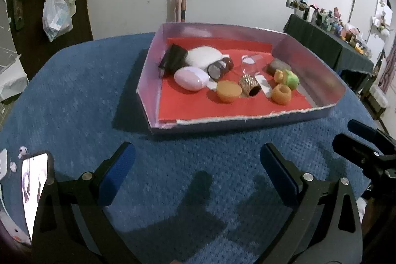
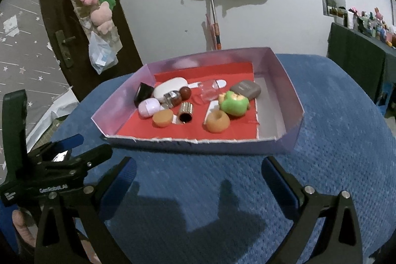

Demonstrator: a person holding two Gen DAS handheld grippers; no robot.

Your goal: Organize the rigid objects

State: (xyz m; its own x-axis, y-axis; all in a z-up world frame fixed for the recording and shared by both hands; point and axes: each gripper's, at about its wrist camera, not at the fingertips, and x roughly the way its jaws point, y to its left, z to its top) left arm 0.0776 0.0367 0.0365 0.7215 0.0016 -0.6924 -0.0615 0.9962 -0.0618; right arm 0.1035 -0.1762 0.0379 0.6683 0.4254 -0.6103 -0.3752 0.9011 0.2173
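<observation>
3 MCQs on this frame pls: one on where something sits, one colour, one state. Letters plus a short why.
1. Where do the small objects sit?
A. In the shallow box
B. Loose on the blue cloth
C. On the dark side table

2. What colour is the liner under them?
A. Green
B. Red
C. Yellow

3. What state is the left claw in?
A. Shut on the metal cylinder
B. Shut on nothing
C. Open, holding nothing

Key:
1 A: the orange ring, green toy and metal cylinder all lie inside the walls of the shallow box, which rests on the blue cloth.
2 B: the red liner covers most of the box floor.
3 C: the left claw has its pads wide apart over bare cloth; the right claw looks the same.
</observation>
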